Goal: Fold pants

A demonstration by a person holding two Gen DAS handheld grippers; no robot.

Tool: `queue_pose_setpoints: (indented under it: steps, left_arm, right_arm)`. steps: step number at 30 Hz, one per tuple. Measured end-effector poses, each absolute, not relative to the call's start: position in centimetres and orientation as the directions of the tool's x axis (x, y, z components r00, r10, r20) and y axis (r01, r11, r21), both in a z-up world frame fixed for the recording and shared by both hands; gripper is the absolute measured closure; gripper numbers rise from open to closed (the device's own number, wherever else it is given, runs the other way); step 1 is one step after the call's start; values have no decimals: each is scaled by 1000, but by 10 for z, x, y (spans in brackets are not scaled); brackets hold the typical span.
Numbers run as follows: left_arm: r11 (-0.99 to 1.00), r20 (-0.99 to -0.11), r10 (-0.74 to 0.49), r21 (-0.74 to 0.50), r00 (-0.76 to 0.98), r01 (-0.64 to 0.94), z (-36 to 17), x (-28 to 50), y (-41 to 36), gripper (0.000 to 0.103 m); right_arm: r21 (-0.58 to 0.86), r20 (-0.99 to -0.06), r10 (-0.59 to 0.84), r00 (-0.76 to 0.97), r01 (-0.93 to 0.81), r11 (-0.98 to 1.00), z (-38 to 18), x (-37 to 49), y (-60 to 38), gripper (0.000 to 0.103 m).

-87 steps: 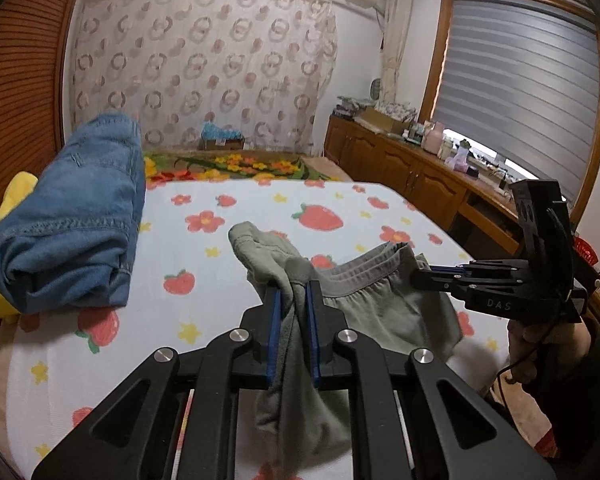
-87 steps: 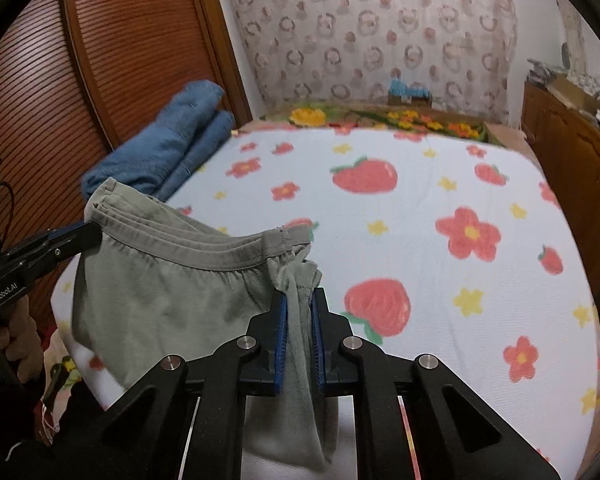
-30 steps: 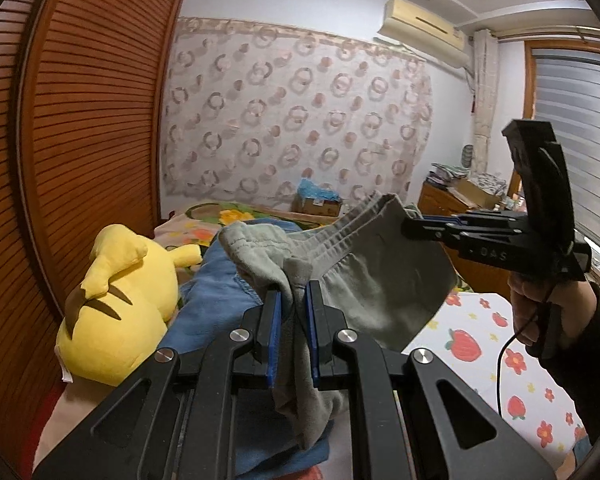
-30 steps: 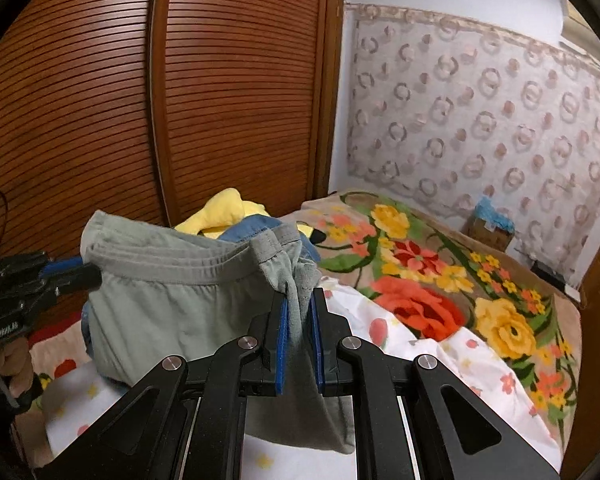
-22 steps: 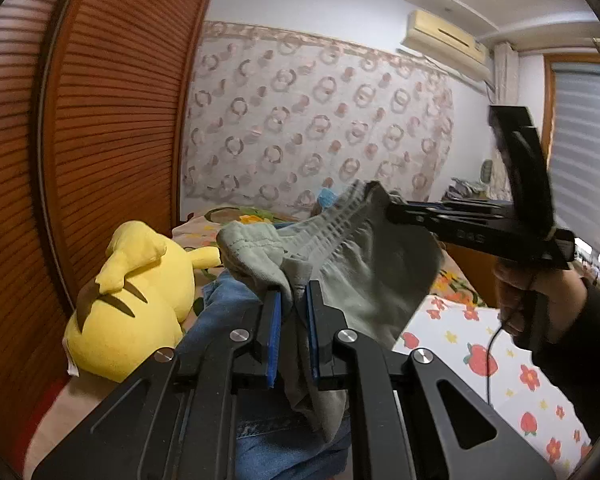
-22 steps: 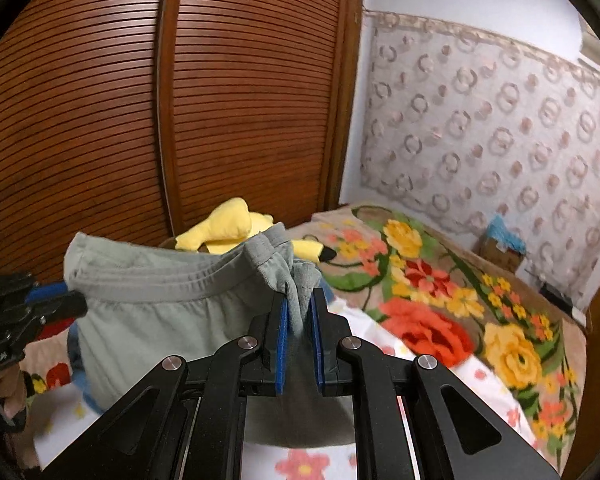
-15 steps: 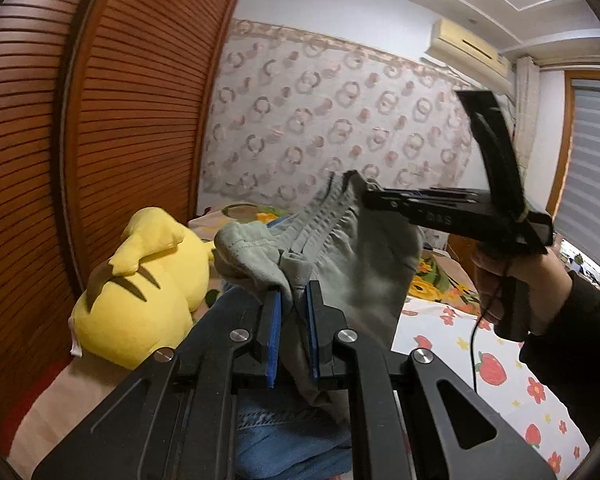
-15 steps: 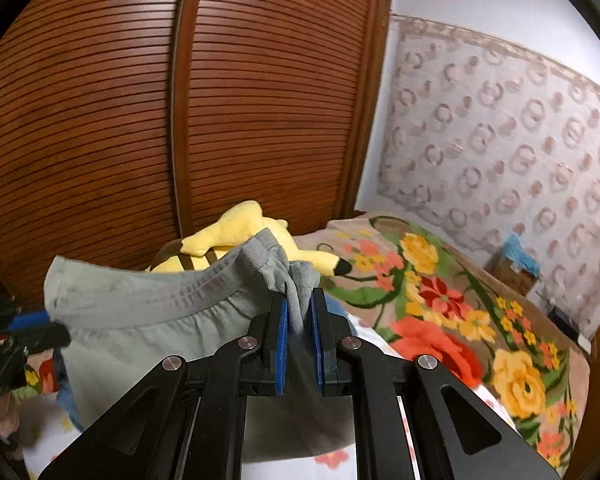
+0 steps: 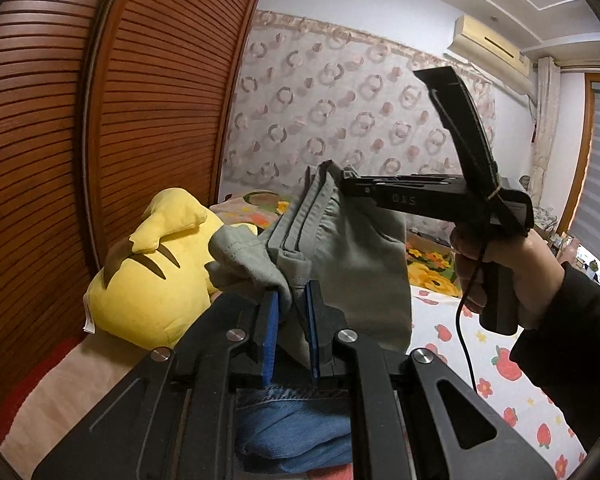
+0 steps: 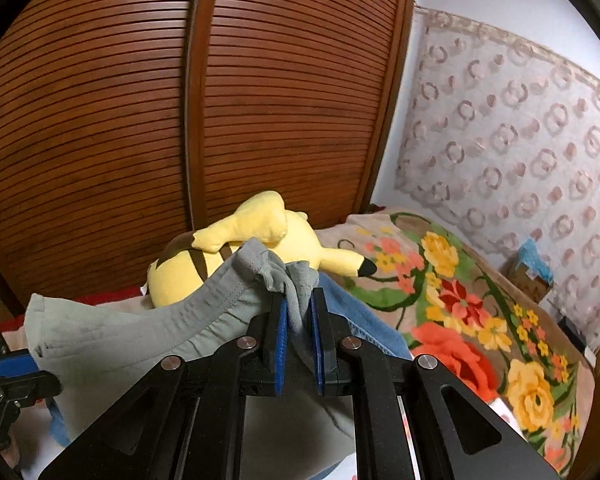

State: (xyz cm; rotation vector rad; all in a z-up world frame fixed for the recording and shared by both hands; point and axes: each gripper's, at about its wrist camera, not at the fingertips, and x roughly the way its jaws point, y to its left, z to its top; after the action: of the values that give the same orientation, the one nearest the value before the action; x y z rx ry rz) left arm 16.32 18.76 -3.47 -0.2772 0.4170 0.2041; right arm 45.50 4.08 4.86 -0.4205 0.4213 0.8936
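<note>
Nearest the lens, the left gripper (image 9: 290, 300) is clamped on a bunched corner of the grey-green pants (image 9: 364, 264), its blue pads nearly together with cloth squeezed between them; the right gripper (image 10: 300, 312) pinches the opposite waistband corner just as tightly. Between the two the pants hang folded, waistband uppermost and layered in neat ridges, the body drooping in soft creases. A few seconds ago this same bundle was held over the open strawberry-print bed; since then both hands have swung it sideways, and it now hangs just above the folded blue jeans (image 9: 292, 432) at the bed's edge. That suggests the folding itself is done and what remains is setting the pants down on that stack and letting go. Just beyond lies a yellow plush toy (image 9: 152, 268), close enough to be brushed. Farther off stand the slatted wooden wardrobe (image 10: 140, 120) and a patterned curtain (image 9: 340, 120).
</note>
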Motion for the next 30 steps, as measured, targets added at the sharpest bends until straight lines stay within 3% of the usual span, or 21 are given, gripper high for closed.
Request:
queue_pose_setpoints:
  steps: [4,10,15,21,23,27,28,30]
  left_arm:
    - [944,-455,152,-194,877,-265,-37,165,188,86]
    - [950,-481,143,-179,865,-257,-37,162,188,84]
    - [955,-510,122,-175,851,-241,-37,161,189,75]
    - [966,-524,91,-162,847,-203,-34,158,182,45]
    - [969,-527,75,-161,847,-186,-34,157,179,24]
    - [978,-531,59,-140,845,-157,-29,150,169,21]
    - [979,-531,55,-139,846,-151,-27,147,166,14]
    - [982,-531,37,-139,847,-130,-24,143,161,14]
  right_arm:
    - [-118,-524,646,554,-799,590,54,455,38,70]
    - [-87,-521,647,557,-789,609,58,436,18,65]
    - [-54,-541,629,558,-770,636,48,420,1,65]
    - [-13,-543,625,561,-749,662,51,398,-16,65]
    - [3,-541,627,561,-744,668,54,389,-21,65]
    - [10,-529,626,573,-733,680,57,366,-35,65]
    - [11,-525,624,579,-728,685,58,359,-39,65]
    - [17,-521,623,583,-723,690,58,353,-44,65]
